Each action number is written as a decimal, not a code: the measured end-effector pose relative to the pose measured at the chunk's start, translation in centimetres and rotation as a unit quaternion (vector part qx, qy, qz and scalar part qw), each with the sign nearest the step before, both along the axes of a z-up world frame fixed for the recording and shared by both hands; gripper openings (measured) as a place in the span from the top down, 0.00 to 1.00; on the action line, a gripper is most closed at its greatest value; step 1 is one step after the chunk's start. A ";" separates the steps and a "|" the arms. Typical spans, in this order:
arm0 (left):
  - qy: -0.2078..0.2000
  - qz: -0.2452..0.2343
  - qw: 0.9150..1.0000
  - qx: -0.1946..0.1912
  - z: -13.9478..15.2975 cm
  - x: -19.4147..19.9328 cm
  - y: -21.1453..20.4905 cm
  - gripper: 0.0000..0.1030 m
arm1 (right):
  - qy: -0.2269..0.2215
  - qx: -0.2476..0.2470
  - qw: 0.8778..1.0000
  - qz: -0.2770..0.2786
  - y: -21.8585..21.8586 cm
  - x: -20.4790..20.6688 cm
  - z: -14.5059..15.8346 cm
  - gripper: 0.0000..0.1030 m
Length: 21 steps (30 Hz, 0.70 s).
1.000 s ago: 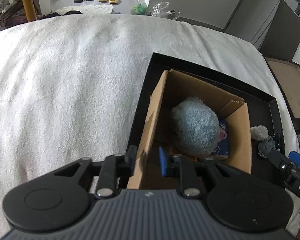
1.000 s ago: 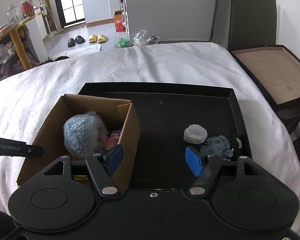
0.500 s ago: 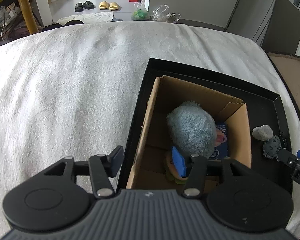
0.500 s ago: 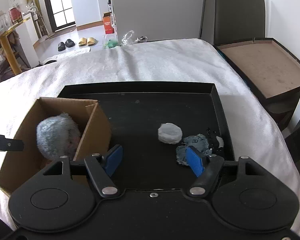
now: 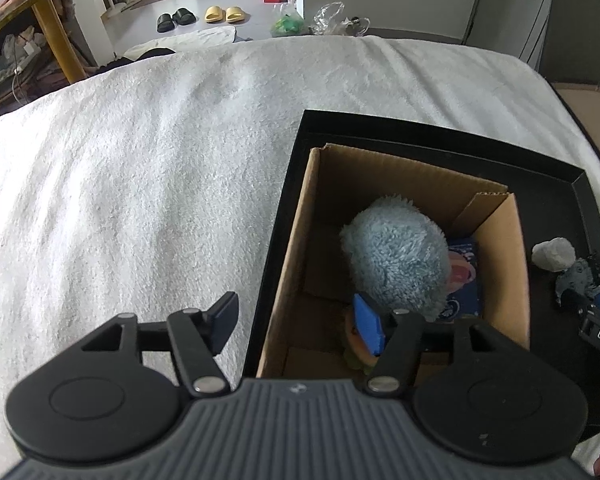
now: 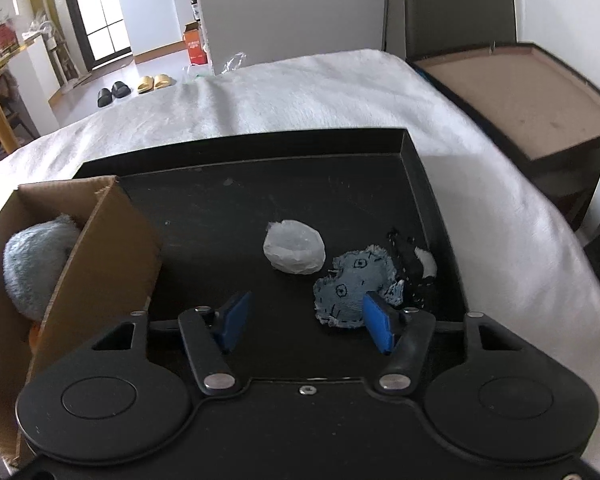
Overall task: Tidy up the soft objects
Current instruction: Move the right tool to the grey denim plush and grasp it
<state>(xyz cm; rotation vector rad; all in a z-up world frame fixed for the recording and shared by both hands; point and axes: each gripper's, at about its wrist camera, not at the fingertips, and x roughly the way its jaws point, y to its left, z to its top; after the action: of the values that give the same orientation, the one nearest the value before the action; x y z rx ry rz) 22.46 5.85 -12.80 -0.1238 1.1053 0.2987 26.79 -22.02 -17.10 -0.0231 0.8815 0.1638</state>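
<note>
L gripper (image 5: 296, 320): jaws opening, nothing held, straddling the near-left wall of the box (image 5: 292, 240), which sits at the tray's (image 6: 416, 168) left edge w/ a blue plush (image 5: 396, 252) inside. R gripper (image 6: 306, 322): jaws closing, apart, empty. Denim patch (image 6: 352, 280) just beyond its right finger near the tray's right edge; white wad (image 6: 294, 252) beside it.

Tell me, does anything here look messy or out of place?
Yes: a frayed denim scrap, a white wad and a black-and-white piece lie loose on the black tray, while the fluffy blue toy sits inside the cardboard box.
</note>
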 end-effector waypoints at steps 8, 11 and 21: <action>0.008 -0.001 1.000 0.016 -0.3 0.9 -0.3 0.40 | 0.008 -0.001 1.000 -0.021 -0.9 1.6 -1.9 0.42; 0.013 0.002 1.000 0.021 -0.5 1.1 -0.1 0.40 | 0.013 0.001 0.999 -0.035 -1.4 2.3 -2.4 0.41; 0.020 0.006 1.000 0.021 -0.7 1.3 0.1 0.40 | 0.020 -0.030 0.999 -0.034 -0.8 3.1 -3.9 0.48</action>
<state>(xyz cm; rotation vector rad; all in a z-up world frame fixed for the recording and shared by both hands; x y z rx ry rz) 23.75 5.94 -13.51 -0.0875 1.1373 0.3365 29.88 -22.83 -21.02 -0.0451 0.9257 0.0748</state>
